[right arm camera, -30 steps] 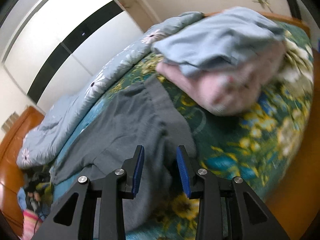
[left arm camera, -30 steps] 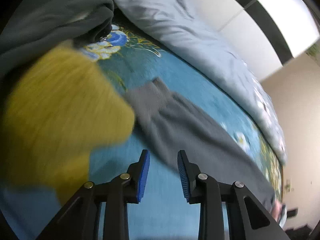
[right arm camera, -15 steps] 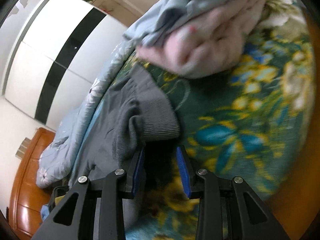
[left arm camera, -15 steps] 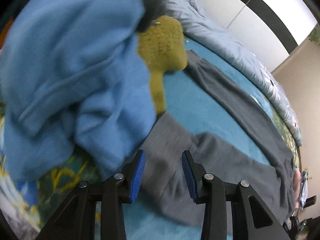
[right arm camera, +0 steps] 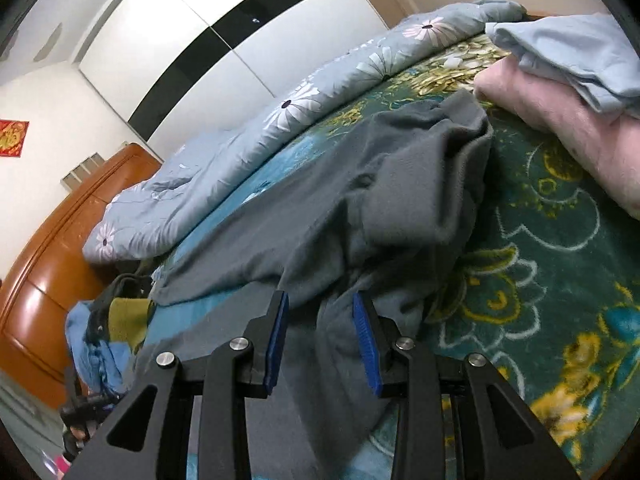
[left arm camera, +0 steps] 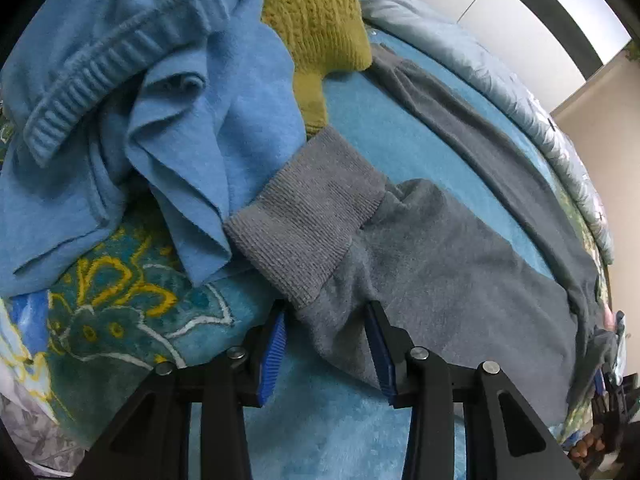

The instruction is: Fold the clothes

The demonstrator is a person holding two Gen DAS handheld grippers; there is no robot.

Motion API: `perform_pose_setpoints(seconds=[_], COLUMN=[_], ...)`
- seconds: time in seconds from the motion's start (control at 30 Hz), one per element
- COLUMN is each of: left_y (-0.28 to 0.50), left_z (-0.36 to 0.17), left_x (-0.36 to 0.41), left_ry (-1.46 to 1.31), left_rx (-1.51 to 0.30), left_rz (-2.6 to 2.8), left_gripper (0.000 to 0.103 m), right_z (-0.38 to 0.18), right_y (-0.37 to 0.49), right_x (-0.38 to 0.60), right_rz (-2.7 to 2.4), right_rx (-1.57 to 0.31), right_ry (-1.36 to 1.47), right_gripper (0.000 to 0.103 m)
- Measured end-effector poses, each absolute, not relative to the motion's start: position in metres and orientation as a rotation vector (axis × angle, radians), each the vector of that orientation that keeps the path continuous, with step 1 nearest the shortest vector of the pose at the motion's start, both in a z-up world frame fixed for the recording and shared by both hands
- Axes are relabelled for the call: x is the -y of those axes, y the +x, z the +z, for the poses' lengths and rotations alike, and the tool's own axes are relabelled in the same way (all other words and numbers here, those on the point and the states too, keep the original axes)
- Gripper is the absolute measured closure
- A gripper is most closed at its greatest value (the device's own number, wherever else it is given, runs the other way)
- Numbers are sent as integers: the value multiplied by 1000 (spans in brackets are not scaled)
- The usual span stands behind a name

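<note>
Bed blanket (left arm camera: 360,132), rumpled grey trousers (left arm camera: 440,264)

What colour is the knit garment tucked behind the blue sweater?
Mustard yellow knit garment, clearest in the left wrist view, above the blue sweater.

Trousers (left arm camera: 460,264) lie on the bed (left arm camera: 380,128), beside a sweater (left arm camera: 180,120)
</note>
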State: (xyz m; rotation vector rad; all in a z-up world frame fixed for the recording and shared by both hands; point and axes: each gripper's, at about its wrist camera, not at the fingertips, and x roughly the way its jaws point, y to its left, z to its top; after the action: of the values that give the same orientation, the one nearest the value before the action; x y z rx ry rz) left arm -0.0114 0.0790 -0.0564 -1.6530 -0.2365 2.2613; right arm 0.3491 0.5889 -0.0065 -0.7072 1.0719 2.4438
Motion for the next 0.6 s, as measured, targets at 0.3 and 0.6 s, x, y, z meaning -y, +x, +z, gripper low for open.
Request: perform_pose_setpoints(seconds=[0.3,0.6], left_y=[-11,-7], left_z=[-56,-54], left_x=[-84,-84], left_ry=[-1639,-1635], left_rx=[249,257], left_rz=[2263,2251], left_gripper=[54,54], right_z=[-13,6], right_y=[349,319], right_x=[-617,-634], right_rz=[2339,2277], right_rx=[-1254,-1185], right_ry=[-552,-541], right_gripper=[58,90])
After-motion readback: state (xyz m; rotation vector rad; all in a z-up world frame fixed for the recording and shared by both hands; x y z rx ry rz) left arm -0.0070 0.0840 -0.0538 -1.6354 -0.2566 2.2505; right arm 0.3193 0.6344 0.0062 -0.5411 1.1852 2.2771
